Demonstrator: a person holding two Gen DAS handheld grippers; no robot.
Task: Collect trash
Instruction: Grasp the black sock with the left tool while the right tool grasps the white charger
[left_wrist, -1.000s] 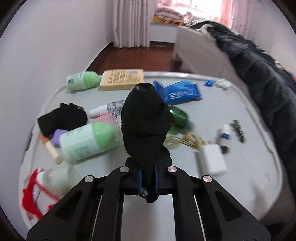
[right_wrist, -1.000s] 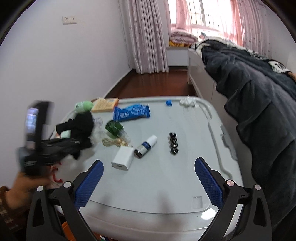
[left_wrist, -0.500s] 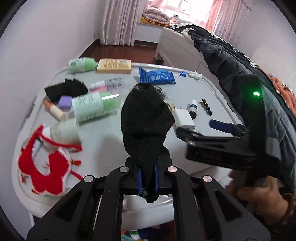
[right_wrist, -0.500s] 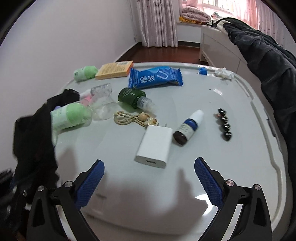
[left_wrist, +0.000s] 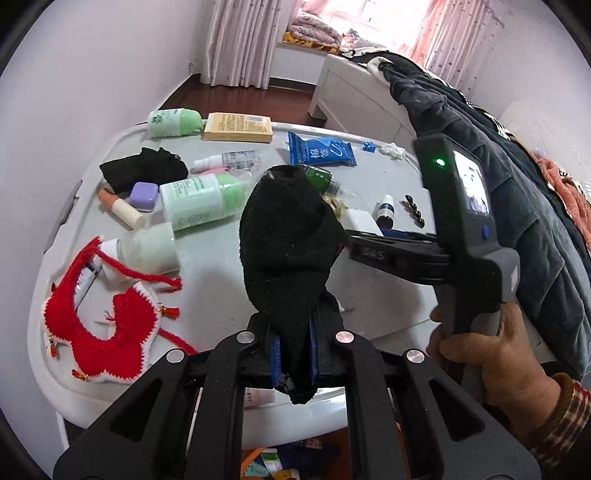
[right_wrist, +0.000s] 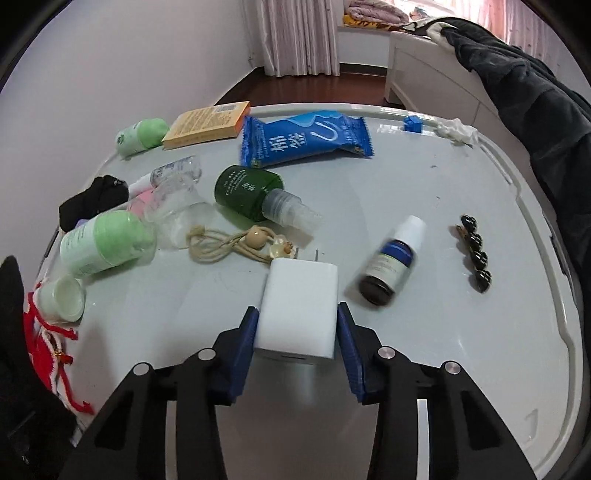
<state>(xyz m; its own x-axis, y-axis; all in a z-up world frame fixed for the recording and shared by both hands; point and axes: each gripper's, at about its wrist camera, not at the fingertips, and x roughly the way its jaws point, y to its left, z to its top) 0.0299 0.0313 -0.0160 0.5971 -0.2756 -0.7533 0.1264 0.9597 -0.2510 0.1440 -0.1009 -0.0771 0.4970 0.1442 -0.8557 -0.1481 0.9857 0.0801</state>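
Note:
My left gripper (left_wrist: 293, 354) is shut on a black sock (left_wrist: 288, 243) that stands up from its fingers, above the near edge of the white table (left_wrist: 380, 295). In the right wrist view, my right gripper (right_wrist: 296, 315) points down at a white charger (right_wrist: 299, 295) lying on the table (right_wrist: 424, 177). Its jaws are closing on the charger, and the blue pads (right_wrist: 249, 332) lie against its two sides. A person's hand (left_wrist: 491, 354) holds the right gripper's handle at the right of the left wrist view.
Around the charger lie a beaded cord (right_wrist: 229, 243), a green spray bottle (right_wrist: 247, 192), a dropper bottle (right_wrist: 391, 264), a black hair clip (right_wrist: 474, 253) and a blue packet (right_wrist: 306, 138). A second black sock (left_wrist: 144, 170), pale green bottles (left_wrist: 203, 201) and a red knitted piece (left_wrist: 99, 332) crowd the left.
My right gripper came down and forward to the charger, and its wide jaws narrowed onto it. My left gripper drew back toward the table's near edge with the sock.

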